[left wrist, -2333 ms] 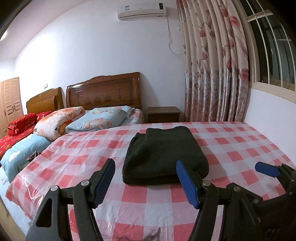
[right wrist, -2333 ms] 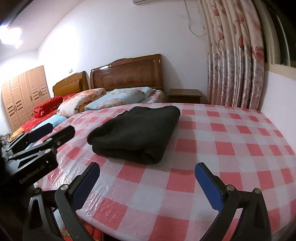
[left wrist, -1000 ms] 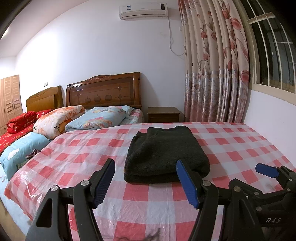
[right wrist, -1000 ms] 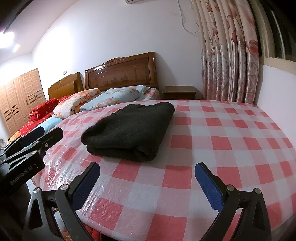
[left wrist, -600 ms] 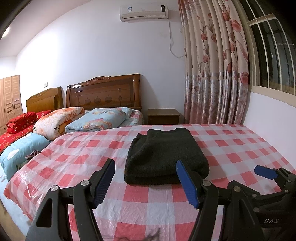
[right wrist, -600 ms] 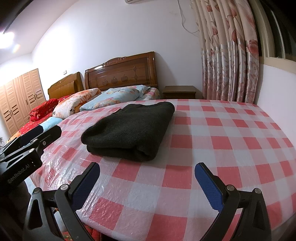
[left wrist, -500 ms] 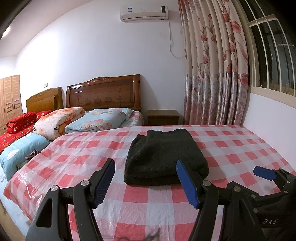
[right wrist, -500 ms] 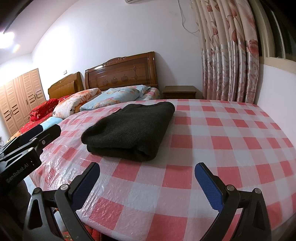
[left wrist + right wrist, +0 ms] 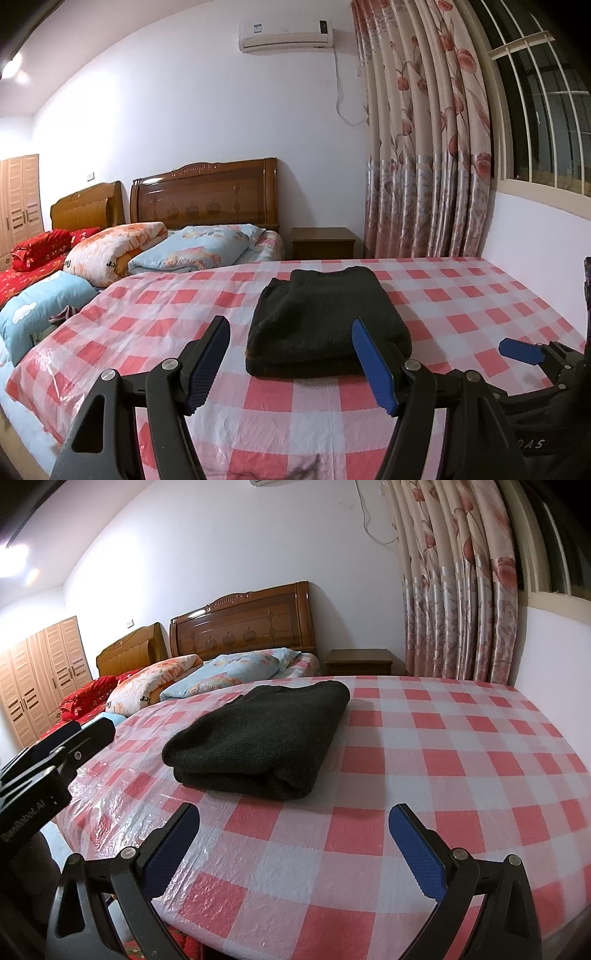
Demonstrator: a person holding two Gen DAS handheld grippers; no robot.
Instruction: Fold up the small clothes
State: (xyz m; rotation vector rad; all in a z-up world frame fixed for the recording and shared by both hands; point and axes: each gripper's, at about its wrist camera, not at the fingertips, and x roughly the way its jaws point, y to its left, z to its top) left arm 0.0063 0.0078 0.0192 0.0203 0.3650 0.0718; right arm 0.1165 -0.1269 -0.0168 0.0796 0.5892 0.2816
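Note:
A dark fleecy garment (image 9: 325, 321) lies folded into a thick rectangle on the red-and-white checked cover (image 9: 147, 325) of the table. It also shows in the right wrist view (image 9: 262, 738). My left gripper (image 9: 291, 362) is open and empty, held just short of the garment's near edge. My right gripper (image 9: 295, 849) is open and empty, near the table's front edge, to the right of the garment. The right gripper's blue fingertip (image 9: 521, 350) shows at the right of the left wrist view.
The checked cover (image 9: 461, 760) is plastic-coated and reaches a white wall (image 9: 535, 240) on the right. Beds with wooden headboards (image 9: 207, 195) and pillows (image 9: 192, 251) stand behind. A nightstand (image 9: 323, 242) and flowered curtain (image 9: 424, 147) are at the back.
Both grippers have tilted up slightly and drifted a little; the garment sits lower in both views. Both stay open, and the garment has not moved.

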